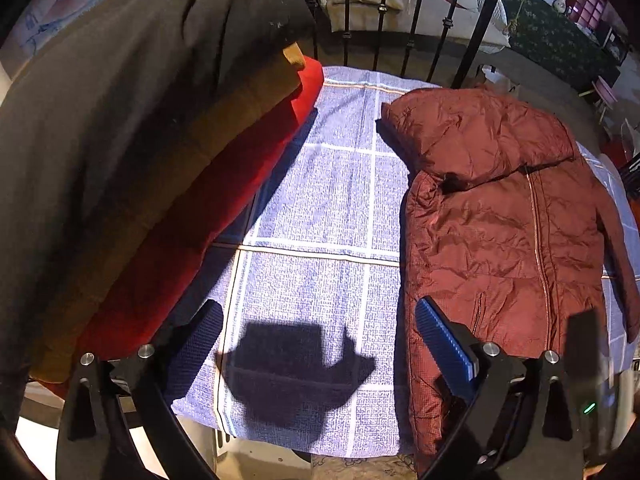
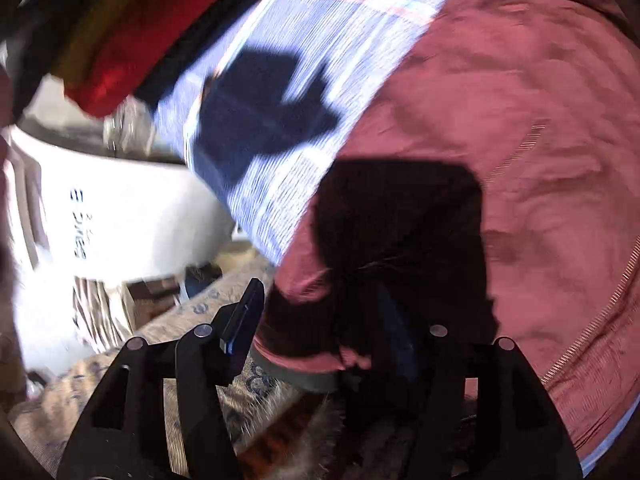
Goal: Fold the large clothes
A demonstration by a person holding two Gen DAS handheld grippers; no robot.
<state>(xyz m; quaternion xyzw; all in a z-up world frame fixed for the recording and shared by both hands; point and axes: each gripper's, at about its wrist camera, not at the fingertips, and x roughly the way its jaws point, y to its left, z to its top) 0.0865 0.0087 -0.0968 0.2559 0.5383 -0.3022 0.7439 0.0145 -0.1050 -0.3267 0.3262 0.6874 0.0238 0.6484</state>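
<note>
Your left gripper [image 1: 320, 344] stands open above the blue checked cloth [image 1: 320, 208]; its blue-padded fingers [image 1: 444, 344] are spread wide with nothing between them, and its shadow falls on the cloth. Your right gripper [image 2: 324, 320] also stands apart-jawed, over the near hem of the maroon hooded jacket [image 2: 500, 120]. Its left finger [image 2: 244, 312] shows clearly; its right finger lies in the gripper's own dark shadow and is hard to make out, so you cannot tell whether it touches the fabric. No pad is seen pressing on the jacket.

Locate the jacket [image 1: 500, 220] on the right part of the cloth, laid flat with the zip facing up and the hood toward the black railing [image 1: 400, 20]. Its right sleeve is cut off by the frame edge. The right wrist view is blurred throughout.

Note the stack of folded garments [image 1: 140, 180] at the left, dark over tan over red; its far side is out of frame. A white object [image 2: 120, 208] below the cloth edge carries dark lettering, too smeared to read.
</note>
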